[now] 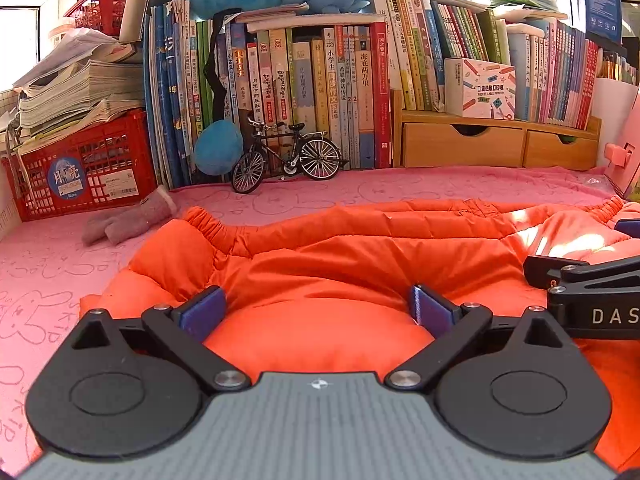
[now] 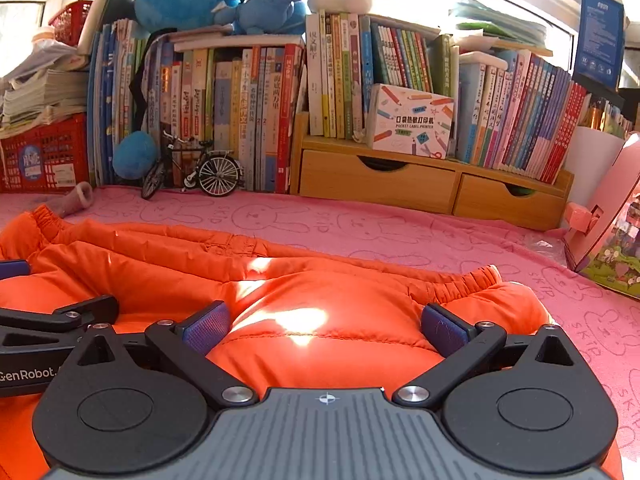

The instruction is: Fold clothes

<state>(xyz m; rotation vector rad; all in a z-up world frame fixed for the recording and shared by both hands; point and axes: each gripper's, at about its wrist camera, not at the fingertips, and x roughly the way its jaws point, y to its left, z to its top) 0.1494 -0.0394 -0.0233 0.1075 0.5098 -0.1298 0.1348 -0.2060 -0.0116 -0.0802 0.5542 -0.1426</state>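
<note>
An orange padded garment (image 1: 360,248) with elastic gathered edges lies spread on the pink rabbit-print cloth (image 1: 44,280). My left gripper (image 1: 316,300) rests low over its near left part. Its jaws stand wide apart, and a puffy bulge of orange fabric sits between the blue pads (image 1: 202,306) without being pinched. My right gripper (image 2: 324,320) sits just to the right on the same garment (image 2: 320,288), also wide open, with a sunlit bulge between its pads (image 2: 444,330). Each gripper shows at the edge of the other's view: the right gripper (image 1: 580,288) and the left gripper (image 2: 52,320).
A wall of books, a model bicycle (image 1: 286,156) and a wooden two-drawer shelf (image 1: 460,144) line the back. A red crate (image 1: 80,168) stands at far left, with a grey-pink knitted piece (image 1: 128,220) before it. A pink box (image 2: 600,220) leans at right.
</note>
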